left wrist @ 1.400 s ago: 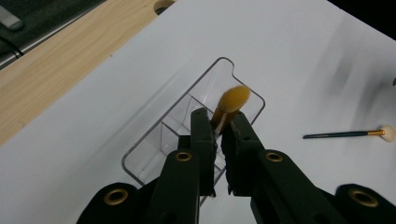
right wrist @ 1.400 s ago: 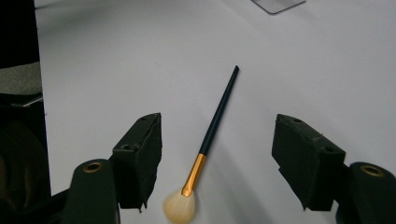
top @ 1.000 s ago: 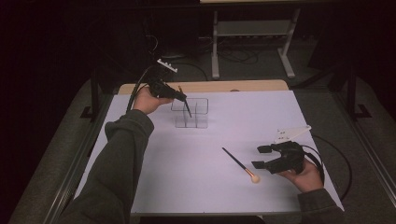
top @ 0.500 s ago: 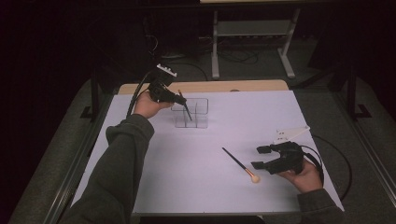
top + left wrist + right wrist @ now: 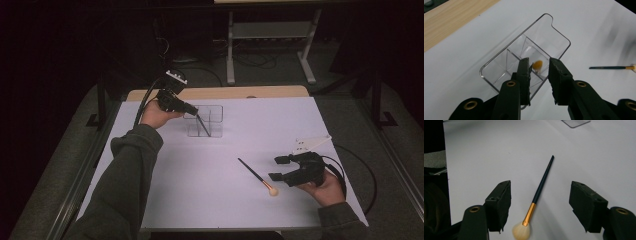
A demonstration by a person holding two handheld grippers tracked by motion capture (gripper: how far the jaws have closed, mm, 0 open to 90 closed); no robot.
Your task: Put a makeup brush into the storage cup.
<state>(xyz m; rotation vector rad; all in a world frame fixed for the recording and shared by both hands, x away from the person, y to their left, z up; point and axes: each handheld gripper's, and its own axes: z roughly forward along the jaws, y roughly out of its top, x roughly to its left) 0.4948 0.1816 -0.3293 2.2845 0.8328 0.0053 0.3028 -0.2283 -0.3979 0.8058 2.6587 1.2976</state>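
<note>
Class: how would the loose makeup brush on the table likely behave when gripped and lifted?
The brush looks thin and rigid, so probably light. Its round handle may roll if nudged. The soft bristle tip would likely squash, so gripping the handle seems safer.

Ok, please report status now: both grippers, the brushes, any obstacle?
Left gripper jaws just opening over clear organizer, first brush dropped inside. Right gripper open, astride second brush on table. Nothing between.
</note>
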